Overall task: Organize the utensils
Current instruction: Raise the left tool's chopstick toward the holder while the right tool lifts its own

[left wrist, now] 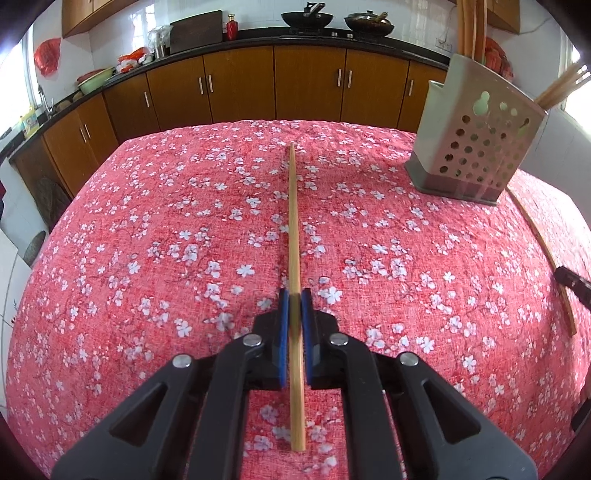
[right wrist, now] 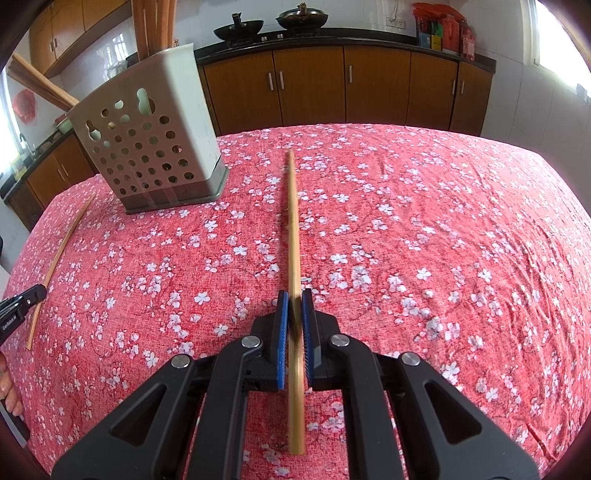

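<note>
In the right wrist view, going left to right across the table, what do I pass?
Left gripper tip at the edge, shut on the left chopstick → perforated utensil holder with chopsticks standing in it → right chopstick clamped in the right gripper → bare floral tablecloth.

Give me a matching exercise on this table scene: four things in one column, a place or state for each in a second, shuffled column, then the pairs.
Things:
1. left gripper
2. utensil holder
3. tablecloth
4. woks

Places or states:
A. red with white blossoms, covering the table
B. on the stove at the far counter
C. shut on a chopstick
D. upright on the table, perforated, chopsticks standing in it

Pairs: 1-C, 2-D, 3-A, 4-B
</note>
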Demonstrator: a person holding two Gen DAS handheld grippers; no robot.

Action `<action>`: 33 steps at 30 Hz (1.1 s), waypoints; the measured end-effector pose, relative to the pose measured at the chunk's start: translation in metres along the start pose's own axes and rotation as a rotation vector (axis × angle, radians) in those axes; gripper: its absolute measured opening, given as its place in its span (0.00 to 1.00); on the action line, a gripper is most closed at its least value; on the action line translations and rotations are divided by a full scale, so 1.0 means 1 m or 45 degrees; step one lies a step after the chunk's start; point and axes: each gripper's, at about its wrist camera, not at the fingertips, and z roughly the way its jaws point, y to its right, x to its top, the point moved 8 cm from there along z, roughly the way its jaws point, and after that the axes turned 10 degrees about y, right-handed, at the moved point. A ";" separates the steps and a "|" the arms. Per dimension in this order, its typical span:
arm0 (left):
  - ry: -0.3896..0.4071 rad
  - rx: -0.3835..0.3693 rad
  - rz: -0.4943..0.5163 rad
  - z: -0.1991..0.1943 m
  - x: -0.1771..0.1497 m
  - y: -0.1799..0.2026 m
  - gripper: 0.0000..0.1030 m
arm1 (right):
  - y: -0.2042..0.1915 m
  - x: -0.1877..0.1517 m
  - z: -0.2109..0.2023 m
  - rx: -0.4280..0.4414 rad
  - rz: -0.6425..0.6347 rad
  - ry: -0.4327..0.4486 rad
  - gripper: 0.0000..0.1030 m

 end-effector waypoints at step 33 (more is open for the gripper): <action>0.469 -0.153 -0.076 -0.136 0.127 0.004 0.07 | -0.002 0.077 -0.086 0.093 0.037 0.320 0.07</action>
